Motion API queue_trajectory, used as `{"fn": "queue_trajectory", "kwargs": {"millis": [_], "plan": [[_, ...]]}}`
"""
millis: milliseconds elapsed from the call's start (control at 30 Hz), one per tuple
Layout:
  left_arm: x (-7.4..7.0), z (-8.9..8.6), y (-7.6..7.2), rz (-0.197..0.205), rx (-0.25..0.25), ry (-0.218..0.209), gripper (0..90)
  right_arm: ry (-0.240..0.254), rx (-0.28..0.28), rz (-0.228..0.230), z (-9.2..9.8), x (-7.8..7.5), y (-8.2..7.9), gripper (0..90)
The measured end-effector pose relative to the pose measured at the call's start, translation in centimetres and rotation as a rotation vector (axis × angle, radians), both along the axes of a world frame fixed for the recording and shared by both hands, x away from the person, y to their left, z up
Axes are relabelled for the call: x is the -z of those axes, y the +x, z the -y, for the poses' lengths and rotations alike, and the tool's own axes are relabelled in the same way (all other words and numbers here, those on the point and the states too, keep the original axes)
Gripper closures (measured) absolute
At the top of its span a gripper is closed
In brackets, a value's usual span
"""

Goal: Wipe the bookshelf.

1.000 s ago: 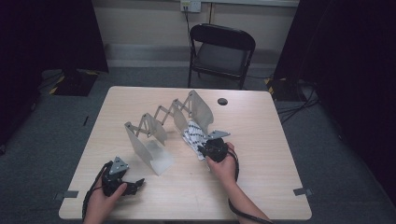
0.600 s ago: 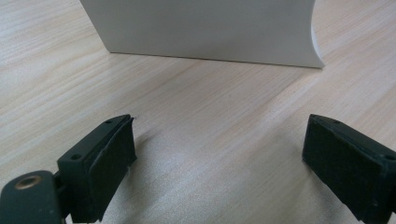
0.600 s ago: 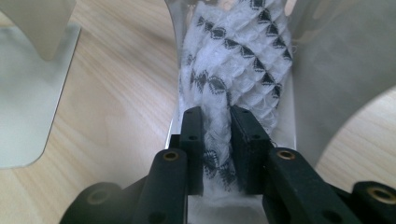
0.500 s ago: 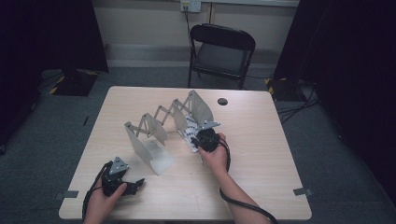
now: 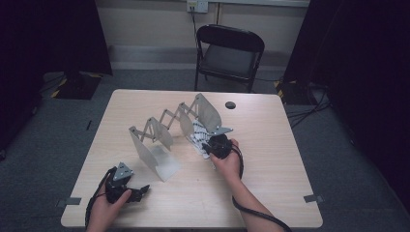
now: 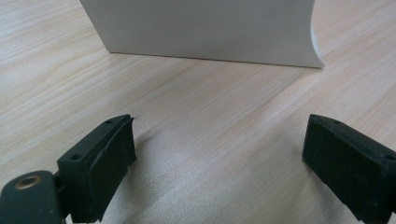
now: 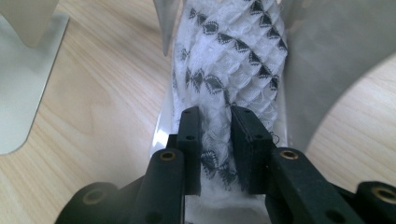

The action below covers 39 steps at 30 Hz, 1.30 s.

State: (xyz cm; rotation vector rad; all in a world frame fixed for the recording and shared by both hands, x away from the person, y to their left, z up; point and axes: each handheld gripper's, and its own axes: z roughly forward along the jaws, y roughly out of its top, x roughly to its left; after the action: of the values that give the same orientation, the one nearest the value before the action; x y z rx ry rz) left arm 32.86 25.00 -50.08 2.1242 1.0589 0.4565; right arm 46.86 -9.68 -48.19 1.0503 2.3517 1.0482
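Observation:
A folding metal rack (image 5: 164, 126) with upright plates joined by scissor links stands across the middle of the table (image 5: 270, 169). A white cloth with black diamond marks (image 5: 197, 131) lies in the rack's right slot, between two plates. My right gripper (image 5: 209, 145) is shut on the near end of this cloth (image 7: 229, 51), with its pads (image 7: 191, 126) pinching the fabric. A grey plate (image 7: 327, 60) rises just right of the cloth. My left gripper (image 5: 141, 192) rests near the front left of the table, open with nothing between its jaws (image 6: 219, 154). It faces the rack's nearest plate (image 6: 205, 28).
A small black round object (image 5: 230, 105) lies on the table beyond the rack. A black folding chair (image 5: 229, 53) stands behind the far edge. Bare wood stretches to the right of my right hand and along the front.
My right hand has edged away from me and slightly left, toward the rack, carrying the cloth deeper into the slot. The left gripper has stayed put.

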Motion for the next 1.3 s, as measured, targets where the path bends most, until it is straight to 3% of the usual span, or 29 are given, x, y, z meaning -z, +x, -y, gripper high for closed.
{"fn": "queue_trajectory", "kwargs": {"millis": [300,733,933,1300], "plan": [[0.0,0.0,0.0,0.0,0.0,0.0,9.1,0.018,0.013,-0.011,1.1,0.2,-0.8,74.1],[0.0,0.0,0.0,0.002,0.004,0.001,8.9,0.027,-0.009,0.017,-1.7,0.2,0.3,72.4],[0.0,0.0,0.0,0.001,0.006,0.003,8.8,0.017,-0.008,0.022,-1.9,0.5,0.2,72.4],[0.0,0.0,0.0,0.001,0.007,0.005,8.8,-0.001,0.007,-0.004,1.0,0.2,-1.2,73.9]]}}
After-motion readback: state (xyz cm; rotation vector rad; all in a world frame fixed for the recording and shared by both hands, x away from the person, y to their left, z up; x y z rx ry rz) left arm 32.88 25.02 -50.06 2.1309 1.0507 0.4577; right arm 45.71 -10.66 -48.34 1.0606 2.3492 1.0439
